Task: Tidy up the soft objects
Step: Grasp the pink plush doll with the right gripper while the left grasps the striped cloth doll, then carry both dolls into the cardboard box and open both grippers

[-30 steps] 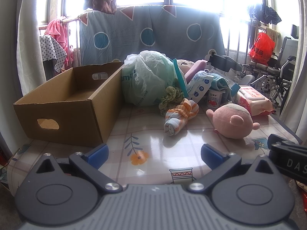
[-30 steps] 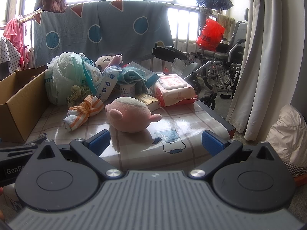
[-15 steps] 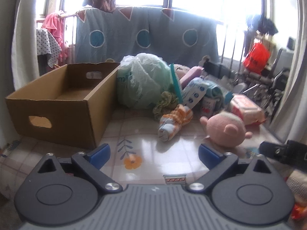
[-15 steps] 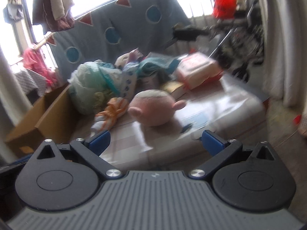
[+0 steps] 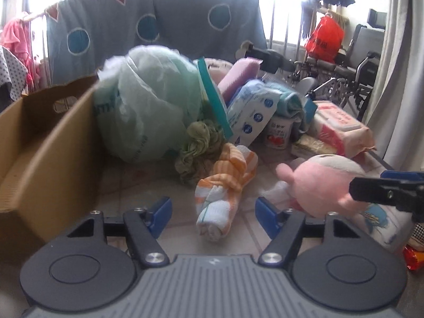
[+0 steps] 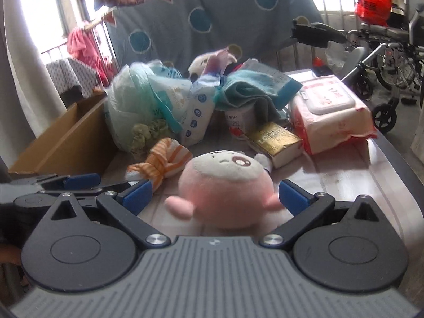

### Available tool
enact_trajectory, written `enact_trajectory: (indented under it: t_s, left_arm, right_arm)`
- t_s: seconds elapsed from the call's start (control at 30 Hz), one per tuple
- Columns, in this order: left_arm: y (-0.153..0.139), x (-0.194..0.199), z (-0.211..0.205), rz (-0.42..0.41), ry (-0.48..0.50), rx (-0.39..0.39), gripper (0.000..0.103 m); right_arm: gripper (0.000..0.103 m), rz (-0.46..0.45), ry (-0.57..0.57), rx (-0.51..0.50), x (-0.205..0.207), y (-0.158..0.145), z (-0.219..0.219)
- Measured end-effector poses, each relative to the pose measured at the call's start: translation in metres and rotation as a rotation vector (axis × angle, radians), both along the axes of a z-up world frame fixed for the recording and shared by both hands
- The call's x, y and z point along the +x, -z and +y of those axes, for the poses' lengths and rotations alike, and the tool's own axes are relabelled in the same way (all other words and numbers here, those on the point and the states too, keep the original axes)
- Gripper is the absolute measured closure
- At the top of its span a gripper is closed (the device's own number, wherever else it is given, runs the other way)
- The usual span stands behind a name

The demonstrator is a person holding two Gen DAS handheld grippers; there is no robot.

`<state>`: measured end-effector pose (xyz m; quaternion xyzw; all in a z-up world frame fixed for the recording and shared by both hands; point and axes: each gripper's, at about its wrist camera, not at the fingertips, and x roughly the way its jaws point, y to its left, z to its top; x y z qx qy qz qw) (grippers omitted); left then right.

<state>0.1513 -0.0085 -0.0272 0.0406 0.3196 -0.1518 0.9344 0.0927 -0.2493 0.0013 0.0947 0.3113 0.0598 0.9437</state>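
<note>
Left wrist view puts my left claw (image 5: 213,213) low over the worktop (image 5: 148,185), its blue pads apart and bracketing the near end of the rolled orange-striped cloth (image 5: 225,188). The jaws have just been closing, yet I see a clear gap on both sides of the roll, so nothing is clamped. The roll lies on the worktop, its far knotted end resting against a crumpled green cloth (image 5: 197,145) (partly tucked behind it, so its shape is hard to read). To the left stands the open cardboard box (image 5: 47,143), cut off by the frame edge; its floor is mostly hidden by its near wall. Behind, a pale green plastic bag (image 5: 148,106) hides whatever it holds.

From the right wrist view, my right claw (image 6: 216,194) has its pads wide apart on either side of the pink plush toy (image 6: 225,185), which sits on the worktop between them. Its right pad lies just beside the plush's side; motion blur stops me telling whether it touches. The plush covers the worktop beneath it and part of a gold-wrapped block (image 6: 275,143) behind. Further back, a wet-wipes pack (image 6: 331,111), a teal towel (image 6: 249,90) and a blue-dotted packet (image 6: 196,116) overlap in a heap, each partly buried. The window glare washes out everything above the hanging blanket (image 6: 212,13).
</note>
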Motion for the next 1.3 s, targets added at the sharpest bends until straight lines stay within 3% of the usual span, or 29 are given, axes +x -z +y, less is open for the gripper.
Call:
enact_trajectory:
  t_s: [0.1, 0.17, 0.23, 0.53, 0.67, 1.03, 1.3]
  left_arm:
    - [0.018, 0.028, -0.006, 0.060, -0.007, -0.019, 0.037]
    - [0.026, 0.042, -0.009, 0.091, 0.008, -0.033, 0.044]
    - [0.032, 0.050, -0.010, 0.107, 0.023, -0.043, 0.059]
    - [0.027, 0.045, -0.006, 0.120, 0.057, -0.010, 0.069]
    - [0.019, 0.037, 0.000, 0.179, 0.066, 0.000, 0.069]
    - [-0.027, 0.001, 0.035, 0.188, 0.110, -0.092, 0.069]
    - [-0.066, -0.014, 0.092, 0.159, 0.054, -0.246, 0.069]
  right_arm:
    - [0.001, 0.052, -0.052, -0.062, 0.031, 0.017, 0.005]
    - [0.002, 0.065, -0.030, -0.075, 0.043, 0.028, 0.006]
    - [0.005, 0.077, -0.031, -0.009, 0.048, 0.037, 0.001]
    - [0.014, 0.029, 0.028, 0.035, 0.021, 0.039, -0.007]
    - [0.014, 0.047, 0.019, 0.192, -0.001, 0.031, -0.019]
    - [0.013, -0.027, -0.043, 0.243, -0.041, -0.022, 0.004]
    - [0.013, -0.069, -0.133, 0.304, -0.042, -0.068, 0.043]
